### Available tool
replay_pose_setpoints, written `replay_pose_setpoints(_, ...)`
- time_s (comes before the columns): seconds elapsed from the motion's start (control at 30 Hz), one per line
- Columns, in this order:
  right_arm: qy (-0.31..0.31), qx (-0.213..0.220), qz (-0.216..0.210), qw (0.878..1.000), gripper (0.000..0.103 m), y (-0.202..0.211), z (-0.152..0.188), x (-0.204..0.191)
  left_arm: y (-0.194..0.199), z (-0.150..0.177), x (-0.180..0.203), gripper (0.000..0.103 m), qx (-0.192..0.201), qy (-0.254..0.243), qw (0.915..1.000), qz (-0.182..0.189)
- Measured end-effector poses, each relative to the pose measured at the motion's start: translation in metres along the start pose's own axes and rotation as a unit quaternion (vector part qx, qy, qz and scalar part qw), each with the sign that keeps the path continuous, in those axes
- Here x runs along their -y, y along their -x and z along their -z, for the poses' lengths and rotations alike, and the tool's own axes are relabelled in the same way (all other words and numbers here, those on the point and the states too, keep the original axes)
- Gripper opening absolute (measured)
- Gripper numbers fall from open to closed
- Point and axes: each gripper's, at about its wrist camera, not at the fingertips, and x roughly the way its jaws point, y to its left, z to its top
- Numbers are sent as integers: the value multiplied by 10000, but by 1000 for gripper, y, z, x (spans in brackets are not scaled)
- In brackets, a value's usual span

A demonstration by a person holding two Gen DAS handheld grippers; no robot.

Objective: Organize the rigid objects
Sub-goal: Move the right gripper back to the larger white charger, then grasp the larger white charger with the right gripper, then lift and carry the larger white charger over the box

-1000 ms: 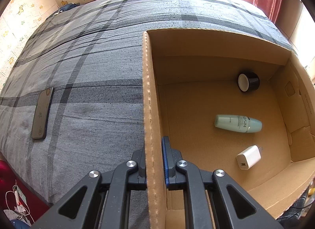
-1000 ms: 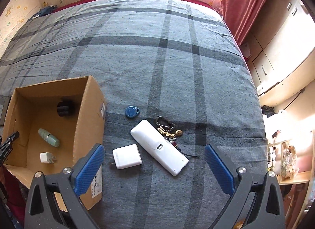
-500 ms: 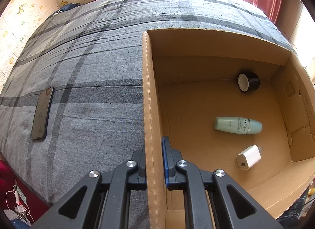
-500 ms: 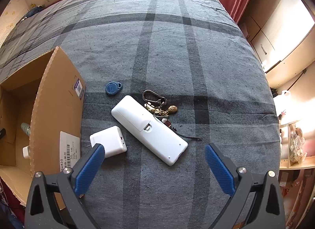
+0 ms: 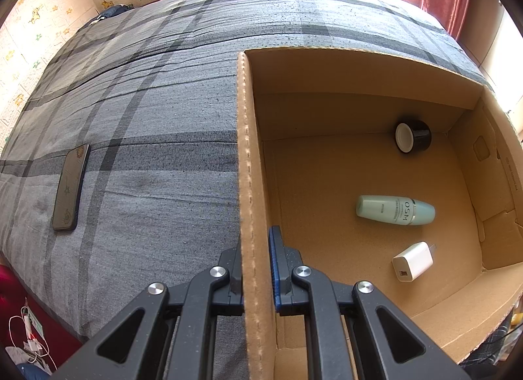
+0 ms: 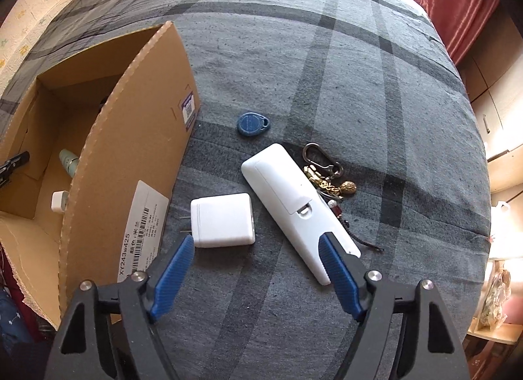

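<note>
My left gripper (image 5: pixel 256 242) is shut on the left wall of the cardboard box (image 5: pixel 248 151). On the box floor lie a pale green bottle (image 5: pixel 395 210), a small white charger (image 5: pixel 412 261) and a black jar (image 5: pixel 413 135). On the bed beside the box, my right gripper (image 6: pixel 256 244) hangs low over a white square charger (image 6: pixel 224 220) and a white remote (image 6: pixel 294 197). Its jaws are closing, and the near edge of the charger sits just beyond the tips with no pad touching it. A blue key fob (image 6: pixel 253 124) and a key bunch (image 6: pixel 327 174) lie near the remote.
A dark phone (image 5: pixel 70 187) rests on the grey plaid bedspread (image 5: pixel 147 118) left of the box. The box's right wall (image 6: pixel 130 164) with its shipping label stands close to my right gripper's left finger. A red curtain (image 6: pixel 457 4) and cabinets flank the bed's right side.
My right gripper has dropped toward the bed and rolled, bringing the white charger and remote much closer. Its jaws have narrowed. The left gripper and the box have not moved.
</note>
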Motion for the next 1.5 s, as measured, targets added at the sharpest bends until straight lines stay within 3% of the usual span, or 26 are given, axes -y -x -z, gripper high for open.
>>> replay_pose_setpoints(0.5, 360, -254, -339, 9985, 67, -34, -6, -14, -1, 1, 1, 11, -7, -1, 10000, -24)
replay_pose_setpoints(0.7, 386, -414, -418, 9975, 54, -45, -4, -17, -1, 1, 1, 11, -5, -3, 10000, -29)
replay_pose_setpoints(1.5, -210, -363, 95, 9991, 54, 6, 0, 10, -1, 0, 2, 11, -15, -27, 10000, -43)
